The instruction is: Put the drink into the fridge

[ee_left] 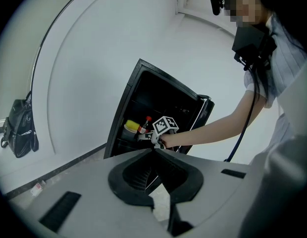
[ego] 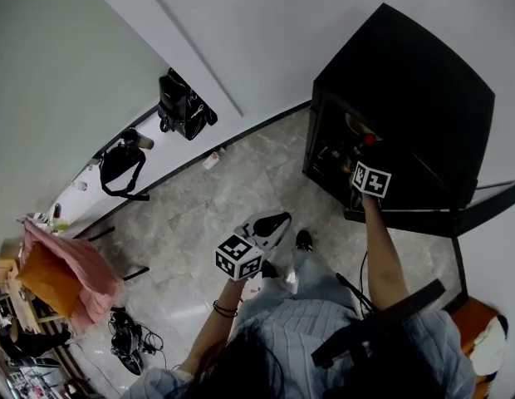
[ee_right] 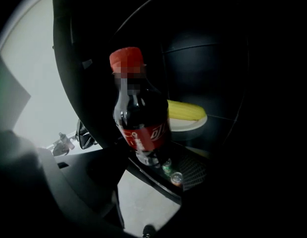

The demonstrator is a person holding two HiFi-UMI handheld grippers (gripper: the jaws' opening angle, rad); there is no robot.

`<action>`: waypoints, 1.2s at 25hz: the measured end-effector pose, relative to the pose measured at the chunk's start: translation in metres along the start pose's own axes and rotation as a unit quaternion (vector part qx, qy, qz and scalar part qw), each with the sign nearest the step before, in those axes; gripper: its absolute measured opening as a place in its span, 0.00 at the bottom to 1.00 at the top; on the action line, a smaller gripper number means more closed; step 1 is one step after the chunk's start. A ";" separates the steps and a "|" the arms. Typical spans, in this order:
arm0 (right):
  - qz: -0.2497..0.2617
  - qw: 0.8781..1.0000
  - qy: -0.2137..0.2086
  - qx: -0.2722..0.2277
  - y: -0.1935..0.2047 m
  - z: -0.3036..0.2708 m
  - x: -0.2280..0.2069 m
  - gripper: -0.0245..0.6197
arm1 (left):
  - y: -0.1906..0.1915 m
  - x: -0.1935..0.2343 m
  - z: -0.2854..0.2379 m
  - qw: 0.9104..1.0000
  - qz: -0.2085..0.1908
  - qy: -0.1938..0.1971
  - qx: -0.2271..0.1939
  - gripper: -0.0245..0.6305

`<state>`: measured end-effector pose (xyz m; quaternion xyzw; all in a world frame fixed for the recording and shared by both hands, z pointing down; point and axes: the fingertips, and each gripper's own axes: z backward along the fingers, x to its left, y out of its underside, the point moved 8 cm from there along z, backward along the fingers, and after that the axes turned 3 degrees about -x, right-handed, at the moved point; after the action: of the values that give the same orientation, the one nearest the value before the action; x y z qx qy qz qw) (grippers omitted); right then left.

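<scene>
R gripper (ego: 363, 158) clamps cola bottle (ee_right: 141, 118) at fridge (ego: 407, 98) opening. Long axis upright, red cap (ee_right: 127, 59) at 12 o'clock. L gripper (ee_left: 154, 155) jaws together, empty.

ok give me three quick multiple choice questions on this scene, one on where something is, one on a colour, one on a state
1. Where is the cola bottle?
A) lying on the floor
B) in the right claw, at the front of the fridge
C) on a chair

2. What colour is the bottle's cap?
A) red
B) blue
C) green

3. The fridge is:
A) shut
B) tipped on its side
C) open

Answers: 1 B, the right gripper view shows the claw holding the bottle against the dark interior. 2 A, the cap shows red. 3 C, a plate inside it is in plain view.
</scene>
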<state>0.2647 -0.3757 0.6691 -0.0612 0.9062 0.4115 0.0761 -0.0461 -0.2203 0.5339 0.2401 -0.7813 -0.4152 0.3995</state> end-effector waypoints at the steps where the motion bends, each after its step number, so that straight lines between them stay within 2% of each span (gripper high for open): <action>1: -0.005 1.000 0.002 0.000 0.003 0.005 -0.001 0.51 | 0.001 0.000 0.002 1.000 0.000 0.001 0.000 0.05; 6: 0.005 1.000 0.008 0.001 0.015 0.034 0.000 0.51 | 0.009 -0.003 0.017 1.000 0.003 0.007 -0.004 0.05; 15: 0.091 0.994 -0.054 -0.040 0.022 0.105 0.049 0.50 | 0.018 -0.017 0.053 1.000 -0.007 0.014 -0.026 0.05; 25: 0.063 0.992 -0.096 -0.057 0.048 0.185 0.115 0.50 | 0.019 -0.032 0.113 0.997 -0.027 0.030 -0.069 0.05; 30: 0.045 0.988 -0.119 -0.084 0.064 0.227 0.155 0.35 | 0.030 -0.033 0.153 0.996 -0.029 0.023 -0.079 0.05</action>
<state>0.1214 -0.1697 0.5396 0.0226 0.8547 0.4936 0.1592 -0.1550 -0.1112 0.4938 0.2401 -0.7290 -0.4817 0.4229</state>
